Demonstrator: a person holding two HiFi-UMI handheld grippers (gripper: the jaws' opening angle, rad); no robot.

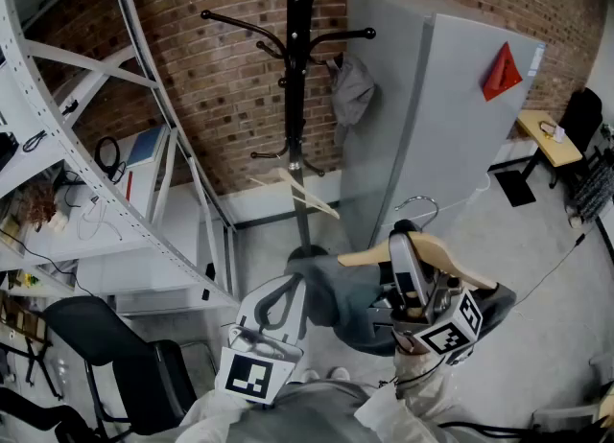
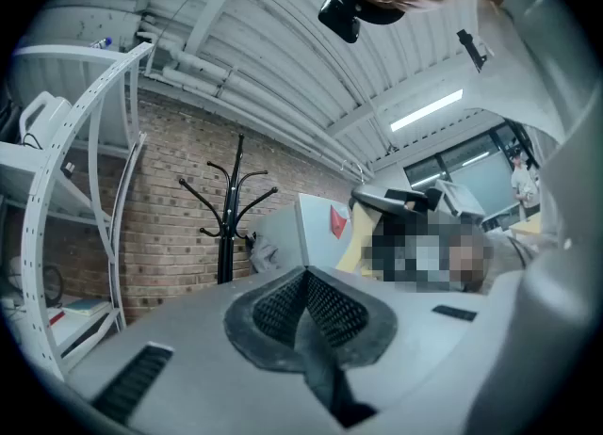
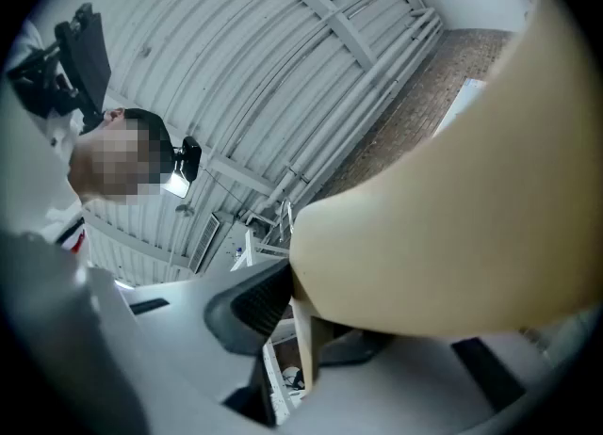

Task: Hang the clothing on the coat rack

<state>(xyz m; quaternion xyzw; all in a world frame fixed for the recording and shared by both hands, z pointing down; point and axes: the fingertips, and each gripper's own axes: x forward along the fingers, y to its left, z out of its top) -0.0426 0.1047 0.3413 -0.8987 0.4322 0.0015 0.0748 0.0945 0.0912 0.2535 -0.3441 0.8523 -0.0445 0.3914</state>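
The right hand-held gripper (image 1: 410,268) is clamped on a smooth, pale wooden hanger (image 1: 369,257) with a curved bar and a thin wire hook (image 1: 419,206). Dark grey clothing (image 1: 336,302), soft and rumpled, drapes from the hanger between the two grippers. The left hand-held gripper (image 2: 306,282) sits just beside the cloth with its ribbed black pads closed together; whether they pinch any fabric cannot be told. Each gripper carries a cube printed with black-and-white square markers (image 1: 451,331). Beyond both grippers stands the black metal coat rack (image 1: 298,67) with curved, knob-tipped arms, a light grey garment (image 1: 352,91) on one of them, against a rough red brick wall (image 1: 221,96). Ahead and to the right of the right gripper, a flat grey panel (image 1: 451,115) bears a red triangle (image 1: 501,72).
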